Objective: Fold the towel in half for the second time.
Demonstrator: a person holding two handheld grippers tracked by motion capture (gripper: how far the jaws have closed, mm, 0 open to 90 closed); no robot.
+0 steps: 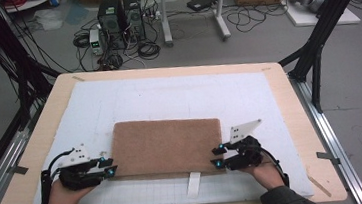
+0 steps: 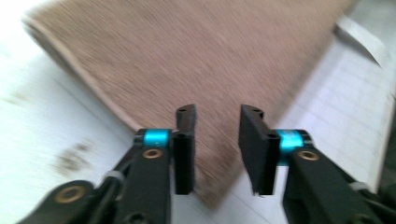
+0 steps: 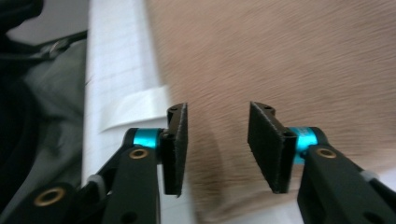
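Looking down from the high view: brown mat (image 1: 165,146) lies flat on the white gridded sheet (image 1: 178,94) over the wooden table (image 1: 44,140), its near edge close to the person. Left gripper (image 1: 109,167) sits at the mat's near-left corner, right gripper (image 1: 217,157) at the near-right corner. Wide bare sheet lies beyond the far edge; a white tape strip (image 1: 194,183) lies just below the near edge. Left gripper view: jaws of the left gripper (image 2: 217,123) stand apart, unclenched, straddling the mat's (image 2: 187,56) corner point; picture blurred, contact cannot be judged. Right gripper view: right gripper (image 3: 217,123) jaws likewise spread, nothing between the pads but mat (image 3: 289,60) surface below; the tape strip (image 3: 135,109) lies left of them.
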